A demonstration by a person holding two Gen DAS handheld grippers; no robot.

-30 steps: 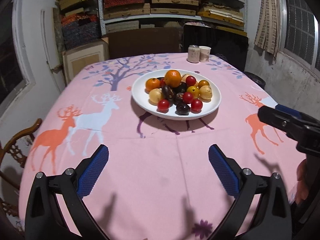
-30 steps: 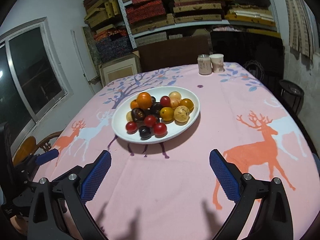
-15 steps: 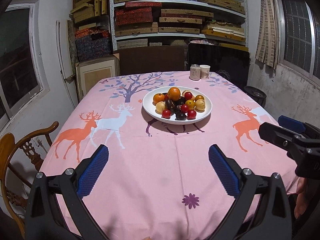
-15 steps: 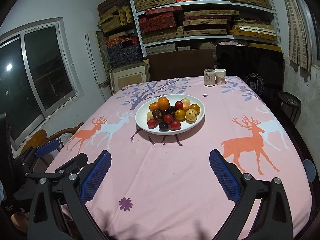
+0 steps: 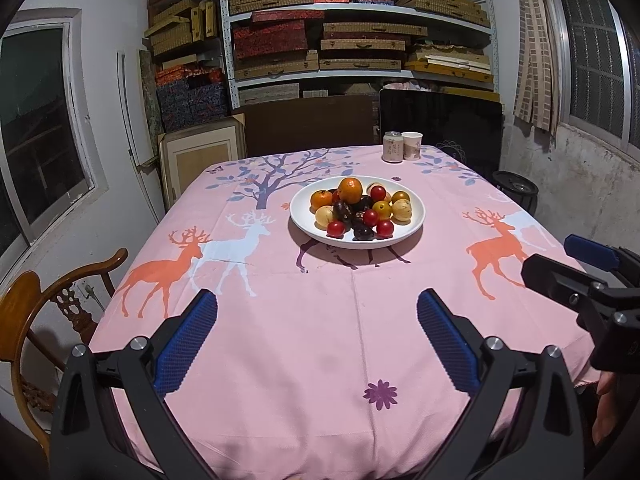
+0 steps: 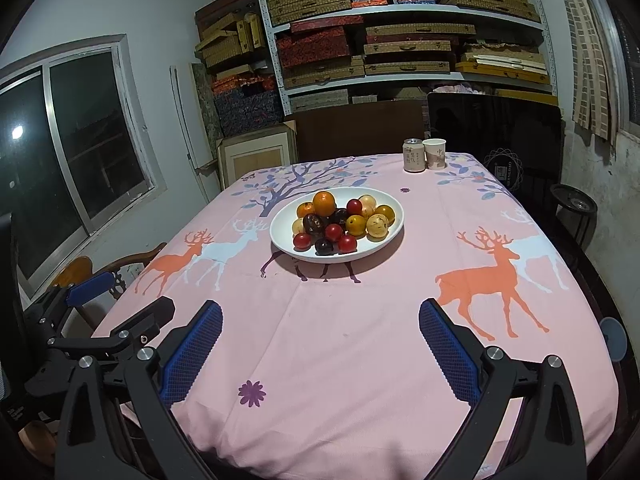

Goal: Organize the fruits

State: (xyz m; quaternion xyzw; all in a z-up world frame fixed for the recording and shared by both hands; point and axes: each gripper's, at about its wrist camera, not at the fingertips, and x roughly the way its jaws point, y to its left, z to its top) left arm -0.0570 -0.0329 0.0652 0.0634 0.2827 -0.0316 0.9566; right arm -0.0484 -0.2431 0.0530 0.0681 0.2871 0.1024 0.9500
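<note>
Bare tablecloth between near table edge and fruit plate, left gripper and right gripper both spread wide, holding nothing, 2 drinks near far edge, lower fruits partly hidden.

Both claws are now farther back from the plate than before. The left claw and the right claw sit higher, near the table's front edge, and more of the room shows.

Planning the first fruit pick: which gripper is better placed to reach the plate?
Neither by much. Left gripper and right gripper are both open, empty and back at the near table edge. The white plate sits slightly right in the left view, slightly left in the right.
</note>
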